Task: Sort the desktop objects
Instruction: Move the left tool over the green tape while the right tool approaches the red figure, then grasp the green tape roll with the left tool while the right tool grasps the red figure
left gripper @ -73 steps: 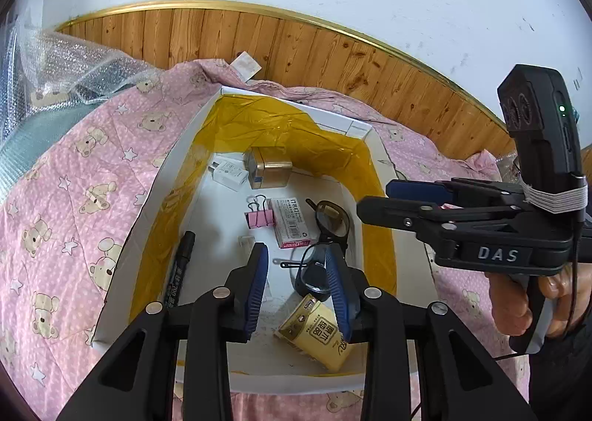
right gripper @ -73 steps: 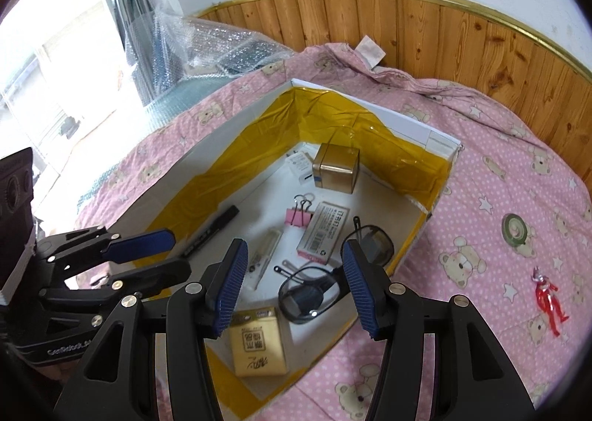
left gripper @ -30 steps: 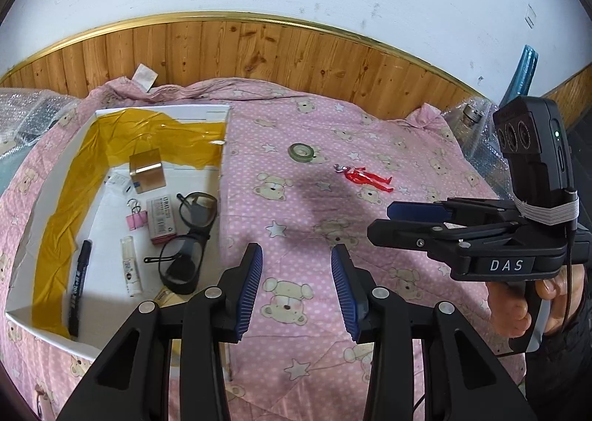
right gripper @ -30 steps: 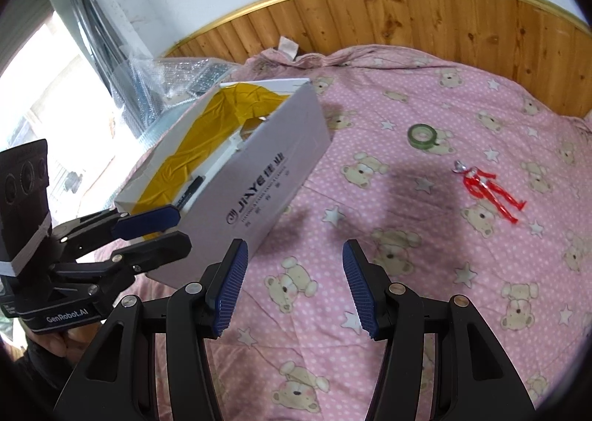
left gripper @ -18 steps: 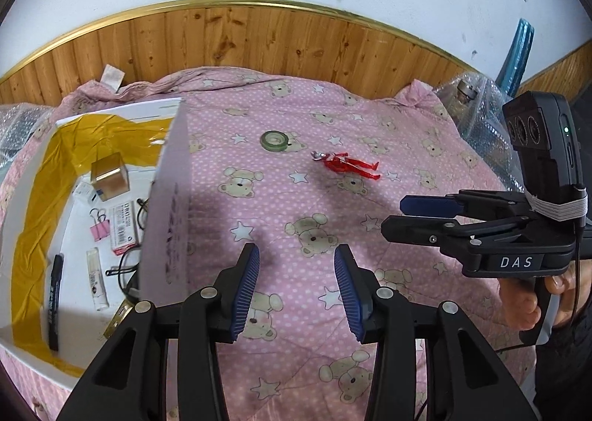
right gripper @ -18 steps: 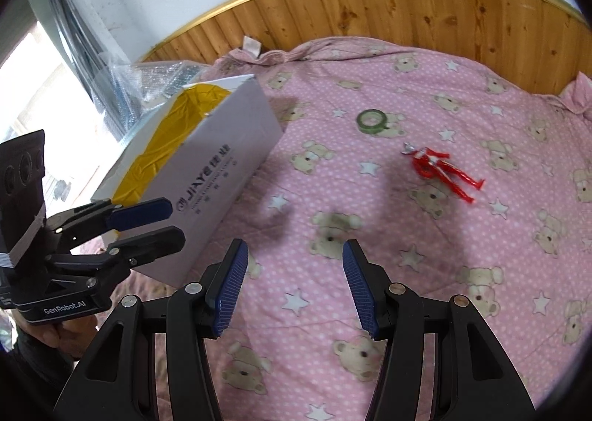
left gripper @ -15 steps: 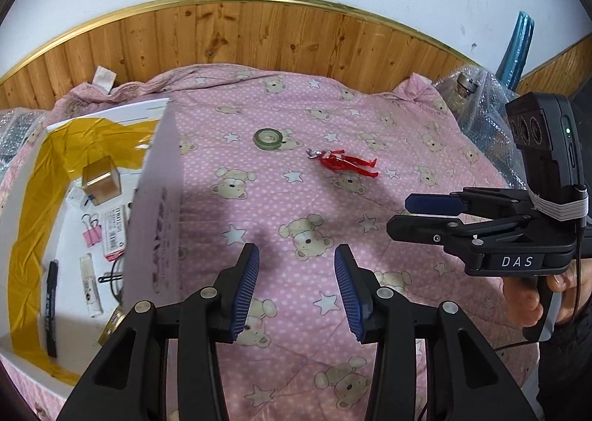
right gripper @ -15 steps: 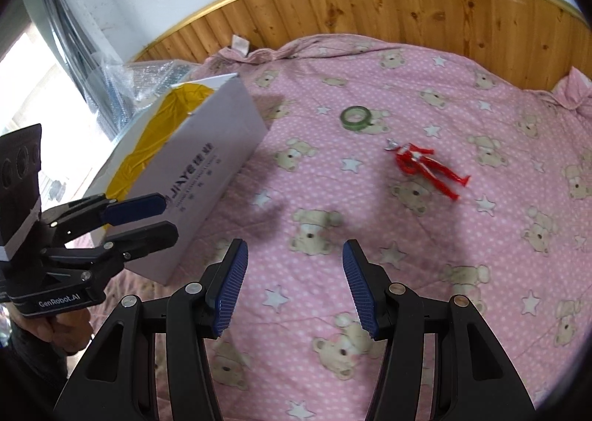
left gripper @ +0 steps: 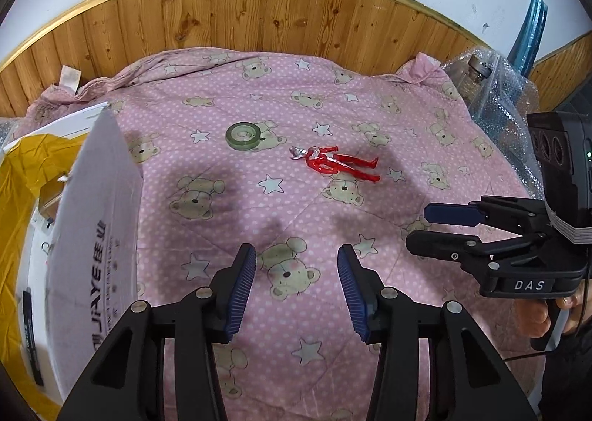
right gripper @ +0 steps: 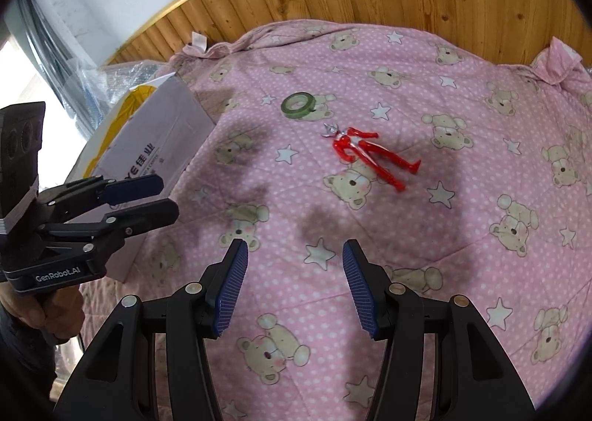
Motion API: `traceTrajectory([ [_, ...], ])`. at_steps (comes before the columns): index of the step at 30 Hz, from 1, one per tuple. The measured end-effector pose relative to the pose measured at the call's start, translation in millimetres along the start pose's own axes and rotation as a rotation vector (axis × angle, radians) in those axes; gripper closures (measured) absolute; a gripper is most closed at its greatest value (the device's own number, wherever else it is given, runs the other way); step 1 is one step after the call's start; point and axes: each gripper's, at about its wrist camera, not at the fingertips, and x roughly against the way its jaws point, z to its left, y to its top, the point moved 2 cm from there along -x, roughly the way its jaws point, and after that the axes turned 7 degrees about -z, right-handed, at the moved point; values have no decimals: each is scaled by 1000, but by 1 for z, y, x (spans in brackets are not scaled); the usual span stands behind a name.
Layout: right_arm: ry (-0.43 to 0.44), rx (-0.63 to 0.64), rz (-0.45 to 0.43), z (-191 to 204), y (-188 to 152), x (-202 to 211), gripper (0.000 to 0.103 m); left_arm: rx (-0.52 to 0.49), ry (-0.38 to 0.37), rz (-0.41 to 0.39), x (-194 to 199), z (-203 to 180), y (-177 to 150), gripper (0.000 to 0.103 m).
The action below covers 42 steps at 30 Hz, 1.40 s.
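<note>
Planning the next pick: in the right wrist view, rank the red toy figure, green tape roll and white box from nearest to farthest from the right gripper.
From the right gripper:
1. Red toy figure, ahead, slightly right.
2. Green tape roll, beyond the figure.
3. White box, far left; close to the tape, uncertain.

Both grippers have swung away from the white box, where they hung over its glasses and packets, out over the pink bedspread. The box now sits at 9 o'clock, and the red toy figure and green tape roll have come to 12 o'clock.
</note>
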Motion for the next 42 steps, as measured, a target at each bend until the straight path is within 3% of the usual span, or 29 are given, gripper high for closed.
traceTrajectory([
  [18,-14,32,39,-50,25,-36,47,47,102,77,-104,16,57,55],
  [25,-11,50,59,-63,33,-53,47,125,55,138,-145,33,85,55],
  [31,-17,80,78,-68,37,-67,47,92,102,150,-174,41,101,55],
  [39,-28,106,113,-77,41,-91,47,54,107,157,-205,52,115,55],
  [42,-23,101,104,-78,44,-93,47,19,125,116,-209,51,121,51],
])
